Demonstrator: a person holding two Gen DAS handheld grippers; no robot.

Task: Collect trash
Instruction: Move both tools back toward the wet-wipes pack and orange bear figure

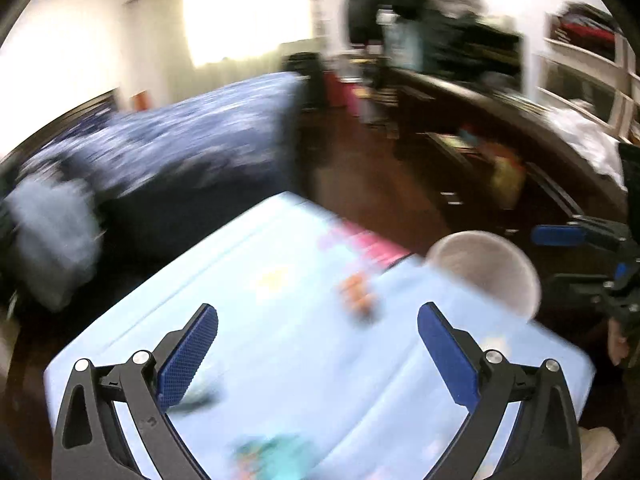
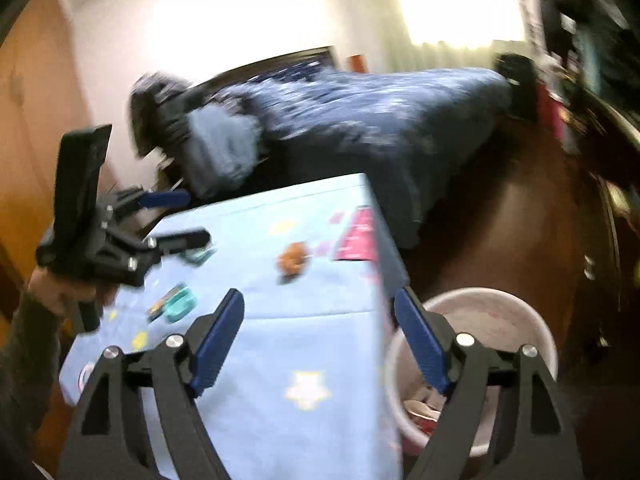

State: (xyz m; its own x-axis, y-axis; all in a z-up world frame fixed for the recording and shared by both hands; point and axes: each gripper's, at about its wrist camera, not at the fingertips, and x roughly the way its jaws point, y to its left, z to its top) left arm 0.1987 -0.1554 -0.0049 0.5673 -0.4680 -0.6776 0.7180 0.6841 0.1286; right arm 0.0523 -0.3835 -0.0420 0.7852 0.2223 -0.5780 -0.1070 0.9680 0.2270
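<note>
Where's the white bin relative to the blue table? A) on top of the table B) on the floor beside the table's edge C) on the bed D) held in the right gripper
B: the white bin stands on the dark floor right next to the edge of the blue table, lower than the tabletop, and the right gripper is open with nothing in it.

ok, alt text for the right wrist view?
Open right tongs hover over a light blue table, beside a white bin holding scraps. An orange-brown scrap and teal wrapper lie on the table; the left tongs reach in, open. Motion-blurred.
</note>
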